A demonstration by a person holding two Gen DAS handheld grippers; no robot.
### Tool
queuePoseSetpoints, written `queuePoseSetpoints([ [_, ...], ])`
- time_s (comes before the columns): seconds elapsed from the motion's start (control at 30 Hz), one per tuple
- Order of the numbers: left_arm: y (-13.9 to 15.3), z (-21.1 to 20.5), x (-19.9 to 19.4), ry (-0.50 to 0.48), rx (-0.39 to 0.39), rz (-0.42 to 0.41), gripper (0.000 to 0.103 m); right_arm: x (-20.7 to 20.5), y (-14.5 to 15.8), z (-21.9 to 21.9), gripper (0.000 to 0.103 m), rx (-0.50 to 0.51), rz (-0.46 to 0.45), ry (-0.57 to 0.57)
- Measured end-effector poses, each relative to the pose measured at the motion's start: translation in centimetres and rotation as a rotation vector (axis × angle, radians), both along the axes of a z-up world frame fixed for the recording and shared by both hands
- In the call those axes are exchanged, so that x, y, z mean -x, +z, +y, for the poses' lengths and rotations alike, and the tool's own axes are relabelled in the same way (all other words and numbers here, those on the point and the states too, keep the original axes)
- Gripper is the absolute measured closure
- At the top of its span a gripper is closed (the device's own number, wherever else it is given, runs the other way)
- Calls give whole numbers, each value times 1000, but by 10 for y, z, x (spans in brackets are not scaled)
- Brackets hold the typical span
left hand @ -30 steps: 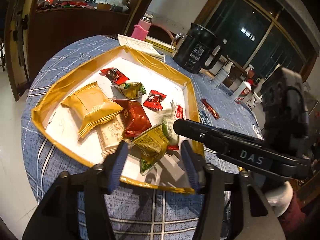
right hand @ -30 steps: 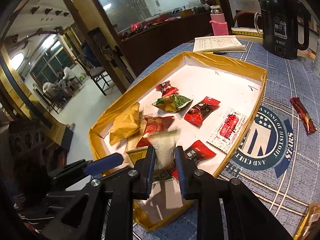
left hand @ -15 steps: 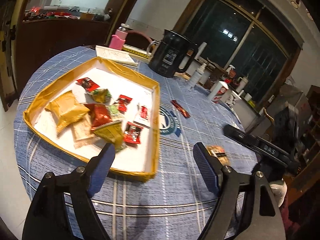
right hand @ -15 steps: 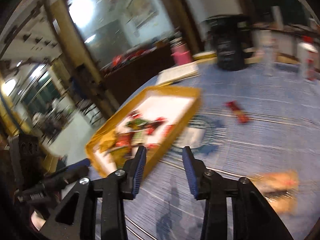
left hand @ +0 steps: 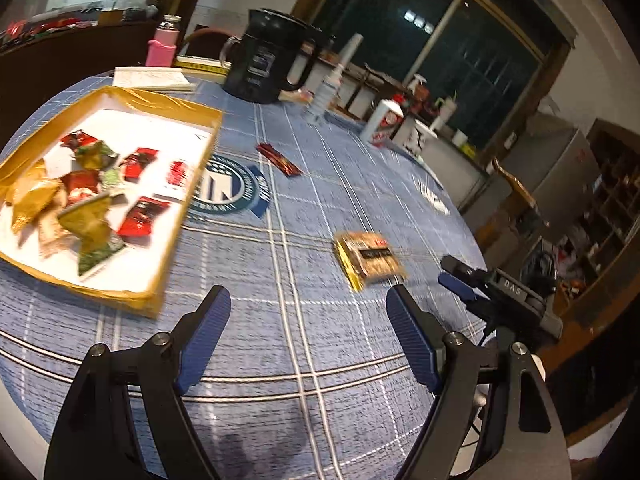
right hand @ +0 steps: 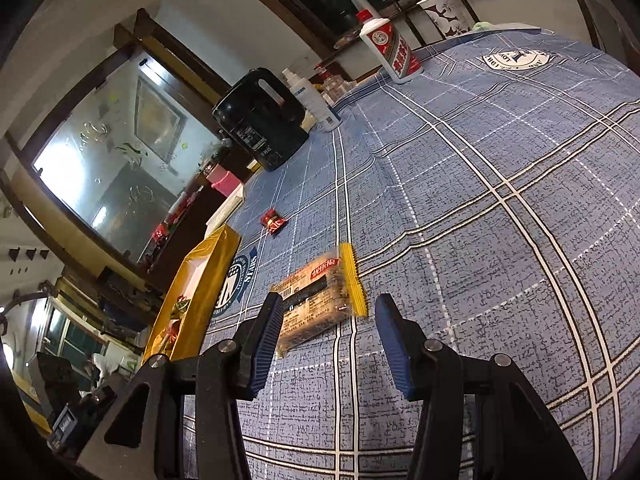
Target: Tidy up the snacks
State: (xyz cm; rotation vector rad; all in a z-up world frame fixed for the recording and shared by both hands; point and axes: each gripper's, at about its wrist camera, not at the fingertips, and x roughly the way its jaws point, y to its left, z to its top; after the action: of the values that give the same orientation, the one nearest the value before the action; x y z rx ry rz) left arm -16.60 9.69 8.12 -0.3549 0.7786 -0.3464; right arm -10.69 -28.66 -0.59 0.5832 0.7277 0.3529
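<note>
most snacks boxed, two packets left out on the table

the yellow box (left hand: 176,236) near the table's left edge already holds a heap of wrapped snacks (left hand: 86,196), so the sorting looks well along. a yellow-ended biscuit packet (right hand: 320,296) lies flat on the blue checked tablecloth (right hand: 480,240) towards the near edge, well apart from the box, and a small red packet (left hand: 279,159) lies further in, just past the box's far right corner. the right gripper (right hand: 328,340) is spread wide and empty, hovering just short of the biscuit packet, likely the next pick. the left gripper (left hand: 308,340) is also spread wide, holding nothing.
</note>
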Motion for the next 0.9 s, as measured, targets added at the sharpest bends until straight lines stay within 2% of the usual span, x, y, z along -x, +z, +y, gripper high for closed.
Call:
queuePoseSetpoints([
  [0.27, -3, -9, 0, -7, -19, 24, 22, -6, -11, 15, 52, 1, 32, 50],
  [0.5, -6, -5, 2, 0, -27, 28, 23, -29, -9, 21, 51, 53, 78, 47],
  [0.57, -5, -5, 3, 22, -78, 11, 22, -32, -10, 21, 51, 57, 89, 45],
  [0.73, -3, -16, 8, 102, -301, -57, 22, -36, -18, 23, 49, 75, 110, 25],
  [0.8, -5, -19, 7, 112, -346, -65, 22, -40, -21, 25, 49, 87, 124, 18],
  [0.9, -7, -20, 6, 116, -365, -59, 22, -50, -17, 29, 49, 120, 122, 19],
])
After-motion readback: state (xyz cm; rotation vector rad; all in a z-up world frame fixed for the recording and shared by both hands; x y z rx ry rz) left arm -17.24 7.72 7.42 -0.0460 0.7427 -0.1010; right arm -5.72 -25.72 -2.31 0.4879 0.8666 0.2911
